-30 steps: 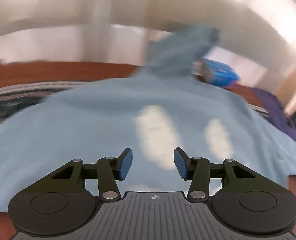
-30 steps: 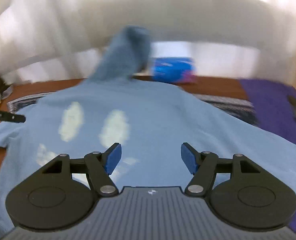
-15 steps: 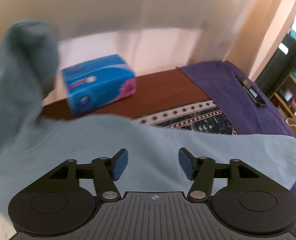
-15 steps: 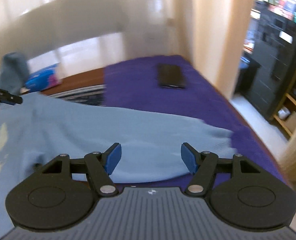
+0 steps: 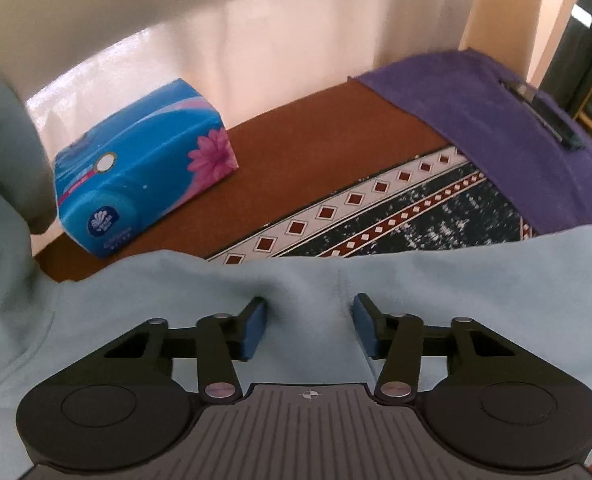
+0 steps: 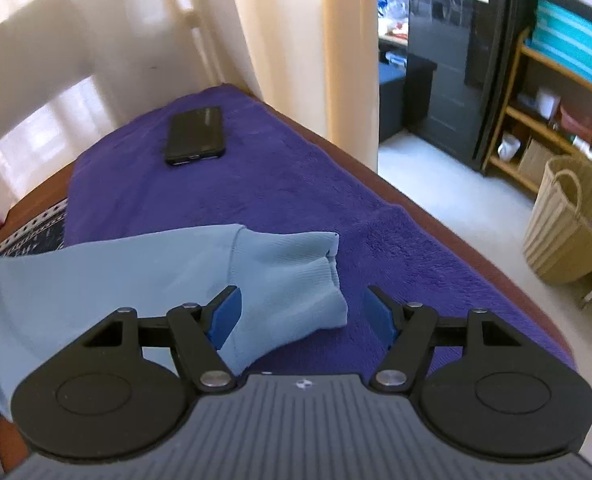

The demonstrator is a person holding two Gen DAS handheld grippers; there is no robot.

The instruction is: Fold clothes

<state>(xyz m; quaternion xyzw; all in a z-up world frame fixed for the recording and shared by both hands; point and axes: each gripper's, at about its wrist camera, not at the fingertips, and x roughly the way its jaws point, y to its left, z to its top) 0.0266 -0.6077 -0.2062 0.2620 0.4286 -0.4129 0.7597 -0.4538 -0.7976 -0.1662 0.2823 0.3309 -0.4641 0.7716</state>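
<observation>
A light blue long-sleeved garment (image 5: 416, 280) lies spread on the table. In the left wrist view my left gripper (image 5: 307, 326) is open, low over the cloth near where the sleeve joins the body, with a raised fold between the jaws. In the right wrist view the sleeve (image 6: 136, 272) stretches across to its ribbed cuff (image 6: 296, 276) on the purple towel (image 6: 296, 184). My right gripper (image 6: 301, 312) is open around the cuff end, its left pad (image 6: 225, 312) against the cloth.
A blue tissue box (image 5: 144, 168) stands at the back of the brown table (image 5: 316, 132). A patterned mat (image 5: 396, 216) lies under the garment. A black phone (image 6: 196, 136) lies on the purple towel. The table's right edge drops to the floor, with a woven basket (image 6: 576, 224) and shelves beyond.
Both grippers have swung right, from over the garment's body to the right sleeve. The right one has come down around the cuff and the left one has lowered onto the sleeve. Both stayed open.
</observation>
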